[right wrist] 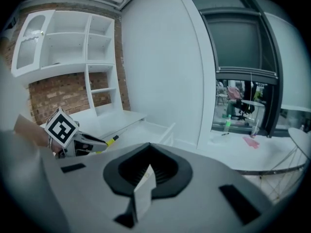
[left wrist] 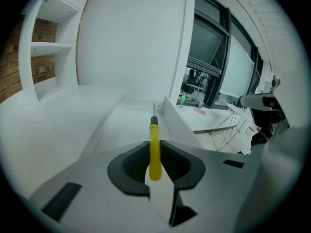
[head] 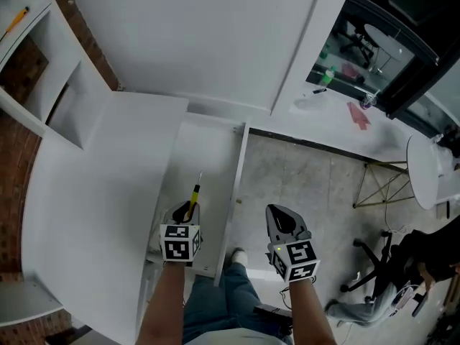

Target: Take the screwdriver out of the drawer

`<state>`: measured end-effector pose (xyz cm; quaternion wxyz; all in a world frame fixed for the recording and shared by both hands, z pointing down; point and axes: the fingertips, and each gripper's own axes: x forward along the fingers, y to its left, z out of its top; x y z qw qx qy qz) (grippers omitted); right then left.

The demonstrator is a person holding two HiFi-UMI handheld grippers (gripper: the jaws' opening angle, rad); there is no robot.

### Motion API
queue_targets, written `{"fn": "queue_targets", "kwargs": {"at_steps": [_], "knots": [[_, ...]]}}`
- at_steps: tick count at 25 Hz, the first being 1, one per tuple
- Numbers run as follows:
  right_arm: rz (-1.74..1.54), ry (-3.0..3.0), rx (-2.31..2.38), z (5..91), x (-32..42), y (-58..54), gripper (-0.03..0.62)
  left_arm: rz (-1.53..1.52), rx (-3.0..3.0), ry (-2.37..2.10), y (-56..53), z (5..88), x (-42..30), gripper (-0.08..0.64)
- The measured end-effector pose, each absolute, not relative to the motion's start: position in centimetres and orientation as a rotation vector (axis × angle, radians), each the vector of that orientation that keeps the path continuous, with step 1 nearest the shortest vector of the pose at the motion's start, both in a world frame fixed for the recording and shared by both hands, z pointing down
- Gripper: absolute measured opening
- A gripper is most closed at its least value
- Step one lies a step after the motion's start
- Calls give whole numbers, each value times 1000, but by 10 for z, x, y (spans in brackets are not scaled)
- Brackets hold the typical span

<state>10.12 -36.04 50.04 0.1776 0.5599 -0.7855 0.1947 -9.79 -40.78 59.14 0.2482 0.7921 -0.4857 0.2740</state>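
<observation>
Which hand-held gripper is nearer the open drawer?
Left. The left hand-held gripper, gripping the screwdriver, is above the drawer; the right hand-held gripper is beside it, over floor.

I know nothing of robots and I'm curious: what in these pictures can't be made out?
- Yellow-handled screwdriver, tip type: too small, left gripper view.
- White drawer, near end: hidden under the left gripper, head view.
- Pink item, far right: too small to identify, head view.

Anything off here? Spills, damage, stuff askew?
Nothing stands out. The left gripper holds the yellow screwdriver in line with its jaws, over the open drawer. No spill or damage visible.
</observation>
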Motion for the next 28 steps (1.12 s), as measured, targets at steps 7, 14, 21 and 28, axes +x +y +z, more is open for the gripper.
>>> {"fn": "queue_targets", "kwargs": {"at_steps": [7, 14, 21, 28], "knots": [[493, -2282, 1586, 473, 75, -375, 9, 667, 2115, -1476, -427, 548, -158, 78], [464, -2361, 1542, 459, 38, -395, 9, 708, 1998, -1602, -421, 533, -239, 78], [456, -2384, 1469, 460, -1, -396, 9, 771, 1868, -1619, -404, 554, -302, 78], [474, -2342, 1408, 478, -19, -382, 9, 822, 1815, -1573, -391, 583, -315, 80]]}}
